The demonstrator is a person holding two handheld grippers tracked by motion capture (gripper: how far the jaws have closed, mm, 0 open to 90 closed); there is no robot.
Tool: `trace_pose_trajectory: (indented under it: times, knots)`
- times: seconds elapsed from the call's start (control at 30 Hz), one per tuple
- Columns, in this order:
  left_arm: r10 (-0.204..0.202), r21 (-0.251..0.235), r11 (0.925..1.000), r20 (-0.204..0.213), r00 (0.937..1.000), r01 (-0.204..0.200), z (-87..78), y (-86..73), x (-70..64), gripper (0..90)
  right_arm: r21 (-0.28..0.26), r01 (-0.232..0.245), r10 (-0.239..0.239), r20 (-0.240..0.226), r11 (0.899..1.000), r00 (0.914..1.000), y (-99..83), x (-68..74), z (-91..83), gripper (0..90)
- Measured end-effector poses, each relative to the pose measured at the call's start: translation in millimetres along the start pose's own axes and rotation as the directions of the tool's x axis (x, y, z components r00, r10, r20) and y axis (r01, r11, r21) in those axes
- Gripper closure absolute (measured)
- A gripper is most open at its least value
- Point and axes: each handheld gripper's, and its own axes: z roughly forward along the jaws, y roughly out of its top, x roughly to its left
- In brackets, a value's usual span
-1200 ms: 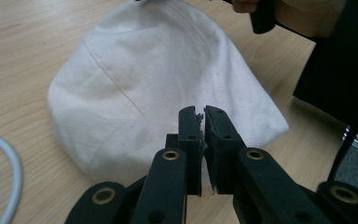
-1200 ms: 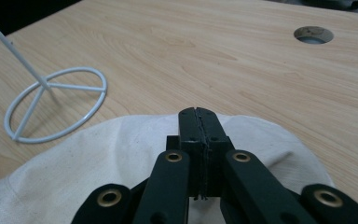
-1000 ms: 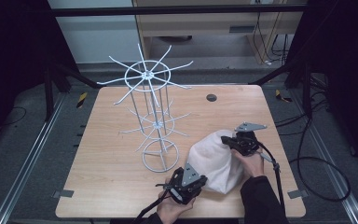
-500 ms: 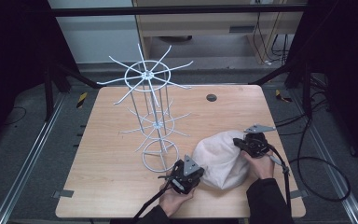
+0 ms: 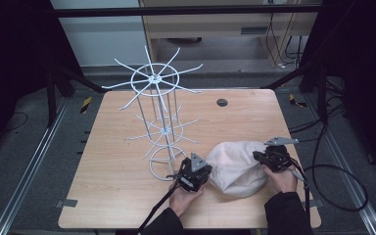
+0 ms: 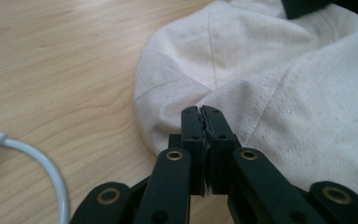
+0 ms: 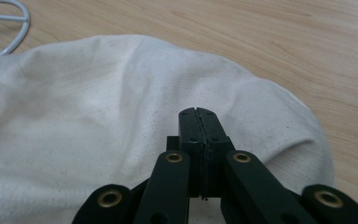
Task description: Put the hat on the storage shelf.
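Room: dark lab bay, black frame posts, cables on floor; wooden table [image 5: 112, 196] in the middle, high view.
Rack: white wire stand [image 5: 160, 120] w/ spoke arms at two tiers, ring base sits on table just left of the cloth.
Cloth: cream cap-like fabric item [image 5: 235, 166] w/ seams, lies on near-right part of table, betw. both tools.
Small disc: dark round thing [image 5: 222, 102] near far edge, well apart from everything.
Left tool, high view: left gripper [image 5: 196, 172] at cloth's left edge, hand under it, touching fabric.
Right tool, high view: right gripper [image 5: 269, 157] at cloth's right edge, grey plate on top.
Left gripper view: jaws clenched together, tips pressed at a fold of the cloth [image 6: 270, 74]; looks like a thin pinch of fabric betw. them, can't be fully sure. White ring of rack [image 6: 51, 172] close at lower left.
Right gripper view: jaws likewise closed tight over the cloth [image 7: 121, 112], tips on its surface; whether fabric is actually caught, can't tell. Rack ring [image 7: 14, 23] at top left.
Risk 1: pinch prob. shallow, so fabric may slip out on a lift, esp. one side only, leaving cloth dangling.
Risk 2: rack base is just beside left tool; a sideways pull could bump or snag wire and tip the light stand.
Risk 3: uneven pull by the two hands could bunch or twist the cloth.
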Motion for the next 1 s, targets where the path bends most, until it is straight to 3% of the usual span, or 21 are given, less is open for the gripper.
trace_pose_trajectory:
  times: [0.23,0.33,0.47,0.63,0.67,0.87,1.0]
  knots:
    - [-0.013,-0.007,0.9999,-0.017,0.9998,0.012,6.4,7.1,5.5,87.5,-0.006,-0.034,0.034,0.001,0.999,0.9994,-14.1,1.3,-13.8,90.0]
    - [-0.005,-0.005,1.0000,-0.011,0.9999,0.005,1.9,6.4,5.0,86.8,-0.024,-0.029,0.029,0.000,0.999,0.9996,-16.5,0.6,-16.7,90.0]
    - [-0.022,-0.040,0.9990,0.024,0.9995,0.023,-16.9,2.5,-1.2,86.4,-0.067,-0.028,0.029,0.008,0.997,0.9996,-13.9,-2.2,-22.2,90.0]
    - [0.031,-0.076,0.9968,0.088,0.9957,-0.024,-37.2,-2.2,-29.4,87.1,-0.112,-0.055,0.058,0.032,0.992,0.9978,-6.8,-10.0,-25.0,90.0]
    - [0.031,-0.076,0.9968,0.088,0.9957,-0.024,-37.2,-2.2,-29.4,87.1,-0.114,-0.061,0.065,0.032,0.992,0.9974,-5.9,-11.0,-24.3,90.0]
    - [0.086,-0.085,0.9935,0.129,0.9879,-0.075,-40.7,0.7,-58.9,86.8,-0.115,-0.073,0.079,0.040,0.991,0.9961,-5.4,-14.5,-17.6,90.0]
    - [0.125,-0.064,0.9911,0.134,0.9831,-0.117,-31.9,1.6,-74.1,86.7,-0.120,-0.077,0.082,0.037,0.990,0.9960,-5.5,-14.8,-16.7,90.0]
